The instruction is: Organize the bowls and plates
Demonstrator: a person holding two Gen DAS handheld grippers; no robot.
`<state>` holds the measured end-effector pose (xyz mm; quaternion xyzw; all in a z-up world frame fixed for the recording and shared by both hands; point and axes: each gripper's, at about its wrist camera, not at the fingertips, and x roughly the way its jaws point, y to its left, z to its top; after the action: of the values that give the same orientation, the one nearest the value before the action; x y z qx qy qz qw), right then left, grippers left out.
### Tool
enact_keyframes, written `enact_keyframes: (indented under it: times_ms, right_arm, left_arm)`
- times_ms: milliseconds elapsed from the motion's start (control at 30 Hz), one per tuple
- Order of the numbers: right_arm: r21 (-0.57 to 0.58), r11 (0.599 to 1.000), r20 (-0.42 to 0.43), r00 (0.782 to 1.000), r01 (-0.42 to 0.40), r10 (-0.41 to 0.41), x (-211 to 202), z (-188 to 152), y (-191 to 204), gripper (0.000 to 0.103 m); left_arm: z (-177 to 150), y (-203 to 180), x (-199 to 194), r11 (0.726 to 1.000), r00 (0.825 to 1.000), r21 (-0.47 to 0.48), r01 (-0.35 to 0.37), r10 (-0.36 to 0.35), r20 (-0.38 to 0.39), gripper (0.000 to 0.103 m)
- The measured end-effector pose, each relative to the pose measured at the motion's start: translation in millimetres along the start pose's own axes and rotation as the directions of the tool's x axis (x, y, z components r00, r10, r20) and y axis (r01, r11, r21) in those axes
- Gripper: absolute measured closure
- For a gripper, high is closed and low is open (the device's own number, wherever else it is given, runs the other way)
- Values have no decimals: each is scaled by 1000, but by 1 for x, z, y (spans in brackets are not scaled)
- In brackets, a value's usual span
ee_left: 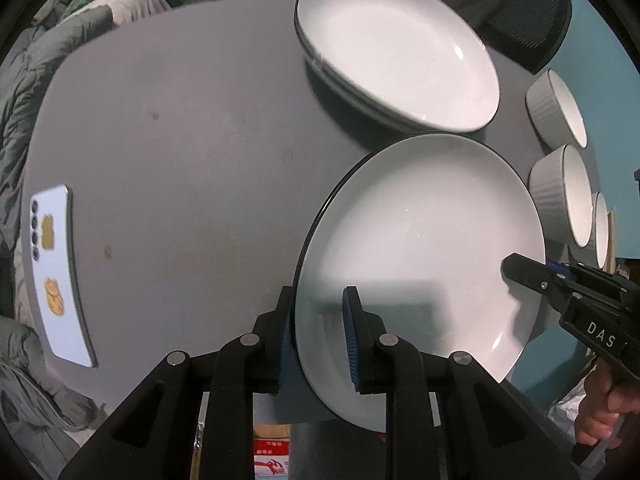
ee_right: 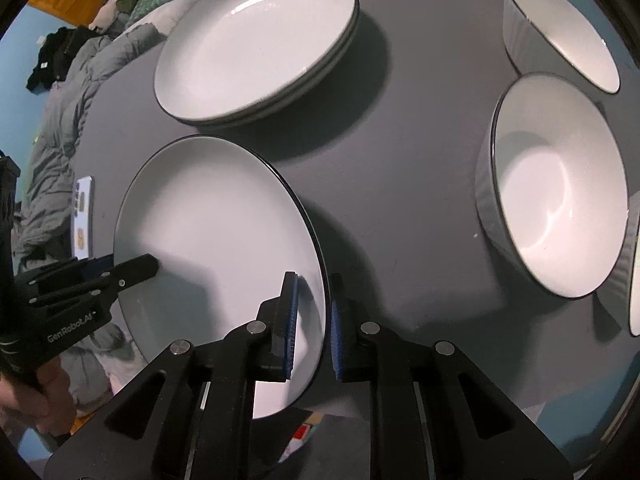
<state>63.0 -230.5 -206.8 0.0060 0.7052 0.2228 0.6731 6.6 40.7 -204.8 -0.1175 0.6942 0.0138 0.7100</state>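
While I hold both tools low over the grey worktop, each one is clamped on the rim of the same white plate. My left tool has its blue-padded fingers pinched on the plate's left edge, one pad on the inner face and the other against the underside. My right tool grips the opposite edge the same way, with the dark rim sandwiched between its pads; in the left wrist view it comes in from the right, a hand wrapped round its handle.

That plate hangs near me at the worktop's front edge, tilted, with its near part reaching past the edge. Whether its far part touches the worktop I cannot tell.

Just beyond it, further away, sits a stack of plates, white inside with dark rims, at least two deep. The held plate's far rim comes close to the stack but stays apart from it.

To the right stand ribbed white bowls in a row: a far bowl, a middle bowl and a third bowl cut off at the picture's edge. All of them rest upright on the worktop, near one another.

At the left end of the worktop lies a phone, back up, with stickers on its case. Beyond the left edge there is rumpled grey bedding.
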Motion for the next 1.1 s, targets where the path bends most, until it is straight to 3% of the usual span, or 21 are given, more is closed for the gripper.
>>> enact_keyframes:
  times_ms: [400, 667, 1100]
  right_arm:
    - [-14, 1000, 84, 996, 4, -3, -27, 55, 14, 90]
    - [-23, 1000, 115, 993, 15, -13, -21, 105, 28, 90]
    - [-27, 1000, 72, 997, 15, -13, 0, 157, 23, 90]
  left_arm:
    - [68, 1, -30, 1000, 996, 15, -4, 3, 92, 81]
    - [126, -10, -27, 1000, 992, 4, -28, 27, 120, 79]
    - [154, -17, 0, 993, 990, -13, -118, 119, 73, 79]
